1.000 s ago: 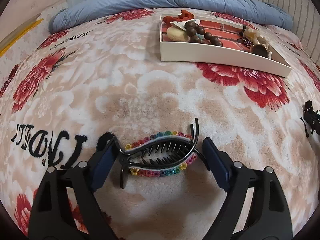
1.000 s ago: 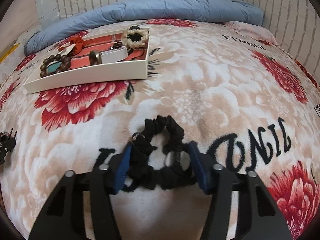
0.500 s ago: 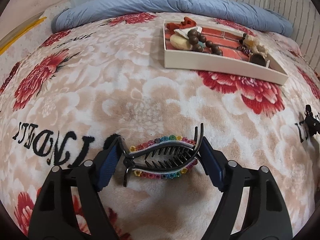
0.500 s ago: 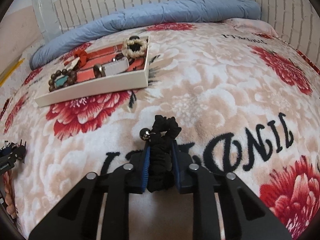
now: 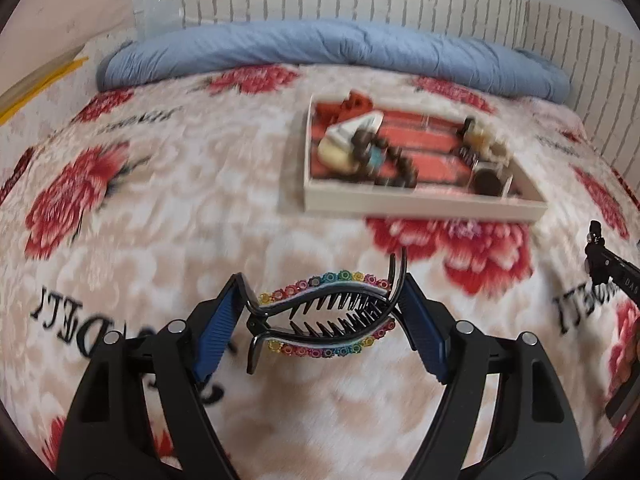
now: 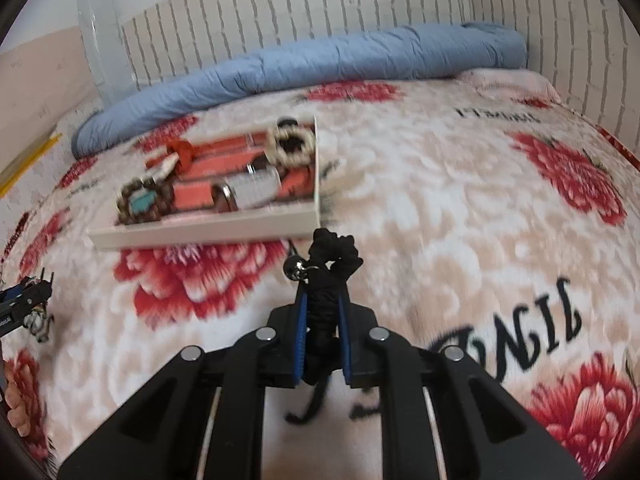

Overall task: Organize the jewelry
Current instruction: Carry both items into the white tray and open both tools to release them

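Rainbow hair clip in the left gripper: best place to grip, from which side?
Lengthwise, as the left gripper holds the hair clip: one pad on its hinge end, one on its curved tip, approaching from its broad side. The beaded arms are curved and toothed; the ends look firmer.

Bed [image 5: 168, 240]: blanket-covered, carries all items.
Tray [image 5: 420, 202]: on the bed, at 1 o'clock from the left claw [image 5: 322, 316], at 11 o'clock from the right claw [image 6: 322, 320].
Bead bracelet [image 5: 384, 160]: in the tray, near its left end.
Rolled quilt [image 5: 320, 50]: behind the tray, along the wall at 12 o'clock.
Hair clip [image 5: 324, 316]: crosswise between the left claw's pads, off the bed.
Scrunchie [image 6: 330, 272]: between the right claw's pads, sticking out toward 12 o'clock.
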The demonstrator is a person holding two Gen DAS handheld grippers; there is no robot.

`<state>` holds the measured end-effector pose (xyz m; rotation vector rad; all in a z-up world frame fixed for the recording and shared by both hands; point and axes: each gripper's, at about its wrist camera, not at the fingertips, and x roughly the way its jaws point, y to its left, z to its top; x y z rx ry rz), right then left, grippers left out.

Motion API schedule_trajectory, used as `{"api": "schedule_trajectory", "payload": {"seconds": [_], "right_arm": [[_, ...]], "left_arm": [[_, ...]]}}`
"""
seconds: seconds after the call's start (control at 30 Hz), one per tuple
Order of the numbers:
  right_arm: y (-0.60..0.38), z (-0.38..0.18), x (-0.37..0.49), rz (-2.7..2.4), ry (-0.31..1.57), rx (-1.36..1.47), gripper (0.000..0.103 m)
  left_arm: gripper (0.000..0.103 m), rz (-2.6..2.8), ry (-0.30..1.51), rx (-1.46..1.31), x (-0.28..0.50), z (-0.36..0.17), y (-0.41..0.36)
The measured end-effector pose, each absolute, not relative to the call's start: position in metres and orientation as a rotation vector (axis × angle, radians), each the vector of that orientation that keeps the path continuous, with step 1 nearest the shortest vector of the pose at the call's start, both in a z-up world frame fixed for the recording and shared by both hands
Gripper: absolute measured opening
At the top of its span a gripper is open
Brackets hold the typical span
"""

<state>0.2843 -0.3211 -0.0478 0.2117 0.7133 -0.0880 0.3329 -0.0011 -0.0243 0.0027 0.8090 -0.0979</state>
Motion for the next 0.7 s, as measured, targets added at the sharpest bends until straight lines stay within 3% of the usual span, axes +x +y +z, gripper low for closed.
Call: {"api": "schedule_trajectory", "payload": {"seconds": [0.7], "right_arm": [[-0.282, -0.014, 0.427, -0.008, 0.606, 0.130, 0.014]], "left_arm": [[0.076, -0.143, 0.661, -0.010, 0.473, 0.016, -0.054]]}}
